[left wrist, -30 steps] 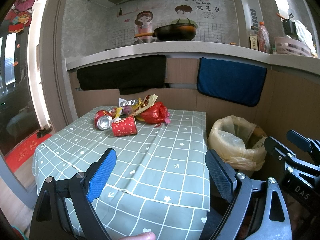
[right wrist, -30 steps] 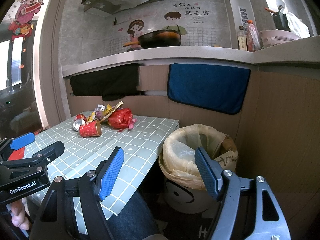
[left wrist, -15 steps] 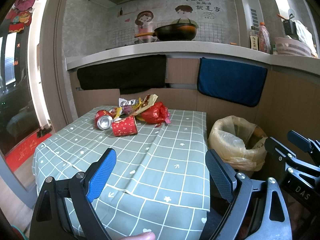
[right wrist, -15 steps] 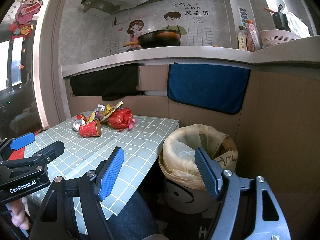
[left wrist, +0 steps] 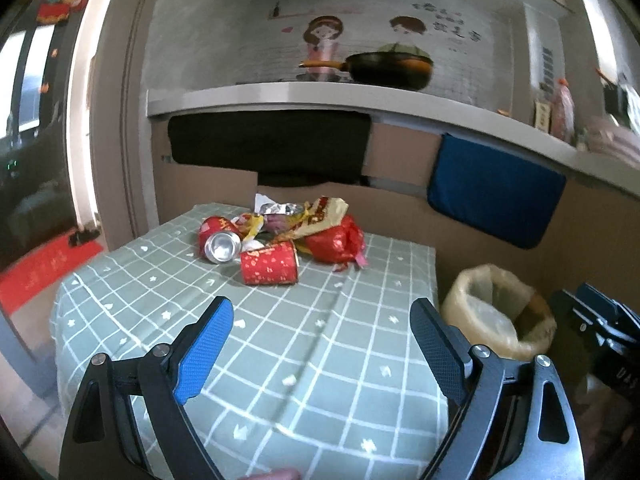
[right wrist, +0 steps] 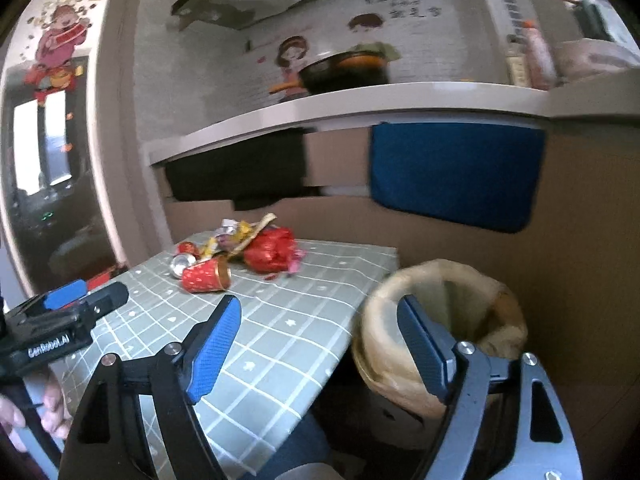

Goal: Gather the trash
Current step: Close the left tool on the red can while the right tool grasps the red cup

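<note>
A heap of trash lies at the far end of the green checked table [left wrist: 304, 344]: a red paper cup [left wrist: 269, 267] on its side, a crushed can [left wrist: 221, 245], a red plastic bag [left wrist: 336, 240] and foil wrappers [left wrist: 308, 216]. My left gripper [left wrist: 320, 344] hangs open over the near half of the table, empty. My right gripper [right wrist: 316, 344] stands near the table's right edge with its jaws opening and nothing between them. Right of the table is the lined bin [right wrist: 444, 320]. The cup [right wrist: 205, 276] and the bag [right wrist: 270, 251] also show in the right wrist view.
A counter [left wrist: 320, 96] with a black pan [left wrist: 384, 69] runs behind the table. A black cloth [left wrist: 272, 148] and a blue cloth [left wrist: 492, 192] hang below it. A red mat [left wrist: 44, 268] lies on the floor at left. A hand [right wrist: 28, 420] holds the left gripper.
Both grippers have moved forward toward the trash, so the heap and the bin look larger. The views are blurred from motion. The right gripper's jaws stand slightly wider.
</note>
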{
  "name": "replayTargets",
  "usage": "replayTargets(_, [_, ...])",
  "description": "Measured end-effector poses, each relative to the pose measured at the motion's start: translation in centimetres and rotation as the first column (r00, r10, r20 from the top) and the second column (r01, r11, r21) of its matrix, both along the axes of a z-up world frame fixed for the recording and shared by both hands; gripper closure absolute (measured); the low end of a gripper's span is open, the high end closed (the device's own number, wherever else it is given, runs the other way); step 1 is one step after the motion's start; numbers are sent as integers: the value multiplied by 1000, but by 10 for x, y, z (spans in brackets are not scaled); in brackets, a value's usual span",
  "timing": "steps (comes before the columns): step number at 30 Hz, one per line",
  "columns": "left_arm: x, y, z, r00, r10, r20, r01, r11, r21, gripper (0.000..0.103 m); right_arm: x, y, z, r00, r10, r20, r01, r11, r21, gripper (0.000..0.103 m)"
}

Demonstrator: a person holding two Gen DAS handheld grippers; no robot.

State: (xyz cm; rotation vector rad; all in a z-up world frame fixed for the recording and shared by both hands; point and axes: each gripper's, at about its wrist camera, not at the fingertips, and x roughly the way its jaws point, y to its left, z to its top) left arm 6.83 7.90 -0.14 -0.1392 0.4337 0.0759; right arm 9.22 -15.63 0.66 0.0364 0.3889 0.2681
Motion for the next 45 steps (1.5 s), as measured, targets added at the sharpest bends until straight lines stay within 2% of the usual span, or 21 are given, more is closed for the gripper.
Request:
replayTargets(4, [40, 27, -7, 999, 37, -23, -37, 999, -10, 19, 34, 31, 5, 997, 13, 70, -3, 991, -136, 25])
replayTargets(10, [103, 62, -29, 991, 89, -102, -95, 994, -48, 20, 100, 63, 2, 998, 29, 62, -14, 974, -225, 25])
replayTargets(13, [130, 70, -43, 984, 100, -147, -108, 993, -46, 20, 143, 67, -6, 1000, 22, 14, -19, 980, -200, 25])
replayTargets(18, [163, 107, -56, 967, 179, -182, -196, 977, -81, 20, 192, 72, -21, 996, 46, -75, -55, 991, -125, 27])
replayTargets(21, [182, 142, -59, 960, 218, -177, -242, 962, -125, 20, 203, 81, -31, 995, 60, -85, -69, 991, -112, 27])
replayTargets(24, [207, 176, -68, 958, 198, -207, -243, 944, -223, 20, 211, 92, -41, 991, 76, -110, -87, 991, -100, 27])
replayTargets(29, [254, 216, -91, 946, 185, -266, -270, 905, -328, 22, 222, 116, -58, 980, 110, -163, -128, 986, -103, 27])
replayTargets(36, [298, 244, -118, 911, 211, -354, -343, 866, -364, 25, 234, 132, -58, 979, 118, -166, -143, 978, -149, 27])
replayTargets(40, [309, 251, -132, 906, 190, -379, -350, 841, -413, 25, 243, 131, -59, 976, 115, -184, -142, 980, -142, 27])
replayTargets(41, [309, 251, -133, 908, 186, -374, -346, 838, -421, 25, 245, 130, -61, 975, 116, -190, -143, 980, -139, 27])
replayTargets(45, [305, 246, -133, 911, 179, -370, -331, 855, -400, 25, 247, 127, -66, 973, 110, -204, -138, 982, -132, 27])
